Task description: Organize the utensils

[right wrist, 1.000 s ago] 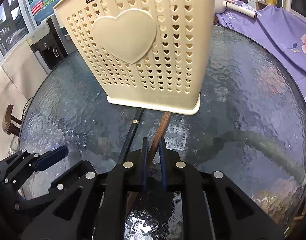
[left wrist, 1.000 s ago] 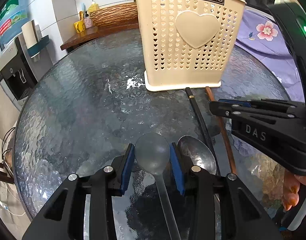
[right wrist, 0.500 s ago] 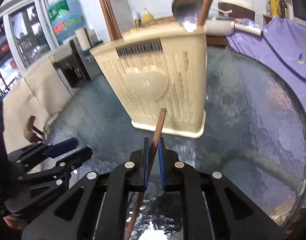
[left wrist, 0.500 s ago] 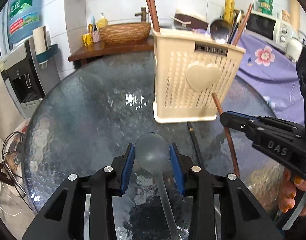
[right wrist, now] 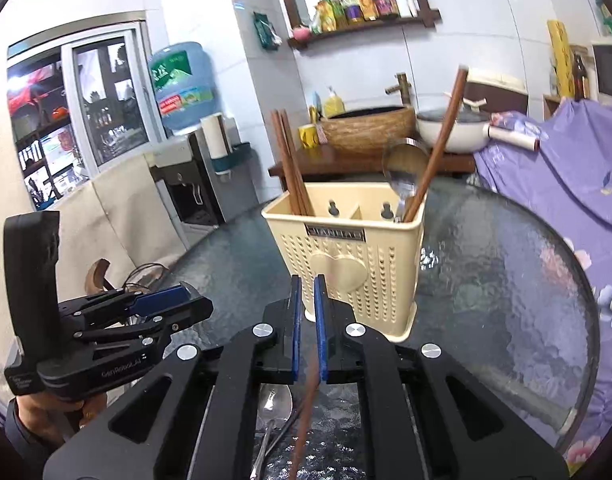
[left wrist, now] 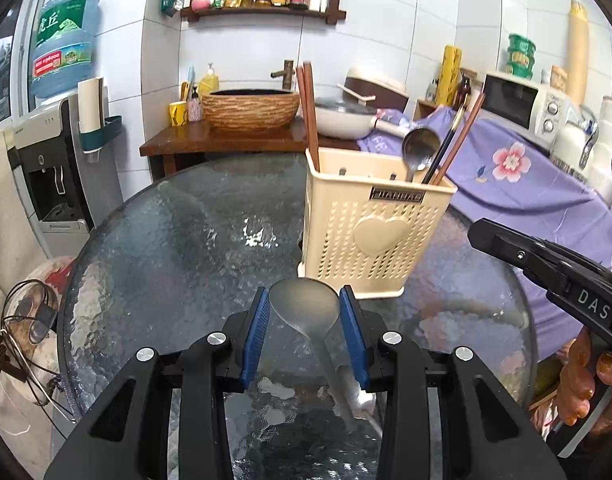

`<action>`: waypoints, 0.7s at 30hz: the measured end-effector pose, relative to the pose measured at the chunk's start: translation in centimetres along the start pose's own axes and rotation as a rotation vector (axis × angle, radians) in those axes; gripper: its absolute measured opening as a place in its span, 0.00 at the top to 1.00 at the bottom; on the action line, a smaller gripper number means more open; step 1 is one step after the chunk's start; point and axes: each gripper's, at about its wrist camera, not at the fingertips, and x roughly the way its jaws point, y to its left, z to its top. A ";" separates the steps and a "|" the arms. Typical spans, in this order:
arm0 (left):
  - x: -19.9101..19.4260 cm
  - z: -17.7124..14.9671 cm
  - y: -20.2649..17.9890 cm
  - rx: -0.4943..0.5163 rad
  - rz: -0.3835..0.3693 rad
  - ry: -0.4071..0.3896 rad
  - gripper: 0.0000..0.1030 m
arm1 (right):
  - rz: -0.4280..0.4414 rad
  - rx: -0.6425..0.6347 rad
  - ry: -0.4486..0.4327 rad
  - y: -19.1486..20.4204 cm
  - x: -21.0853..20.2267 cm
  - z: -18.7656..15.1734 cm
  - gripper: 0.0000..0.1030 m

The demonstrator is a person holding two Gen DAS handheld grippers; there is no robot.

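Between the left gripper's (left wrist: 305,316) blue pads a translucent spoon (left wrist: 304,309) is pinched by its bowl (light, stiff, slick plastic, judged safer taken nearer the neck), while a thin brown chopstick (right wrist: 306,412) is clamped in the right gripper (right wrist: 306,320), the cream utensil basket (left wrist: 370,232) standing at one o'clock.

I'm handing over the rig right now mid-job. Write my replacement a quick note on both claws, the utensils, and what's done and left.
Left claw: shut on the translucent spoon, bowl between the pads, lifted above the glass table.
Right claw: shut on a brown chopstick, which hangs down behind the pads.
Holder: stands on the table ahead of both claws; already contains two brown chopsticks at its left side and a metal spoon plus more chopsticks at its right.
Left to do: drop both held pieces in, then collect the metal spoon on the table and the utensils beside it.
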 end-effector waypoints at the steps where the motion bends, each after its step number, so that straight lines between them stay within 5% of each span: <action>1: -0.3 0.0 -0.1 0.001 -0.002 -0.007 0.66 | 0.001 -0.006 -0.007 0.2 -0.3 0.1 0.93; 12: -1.6 0.7 -0.2 -0.005 -0.024 -0.041 0.66 | 0.019 -0.021 -0.015 0.7 -1.9 1.0 0.93; 16: -2.1 0.9 -0.3 0.002 -0.023 -0.051 0.66 | -0.006 0.006 0.108 -0.3 0.7 -0.2 0.93; 21: -2.4 0.9 -0.3 0.009 -0.021 -0.058 0.66 | -0.050 0.062 0.261 -1.2 4.8 -3.9 0.80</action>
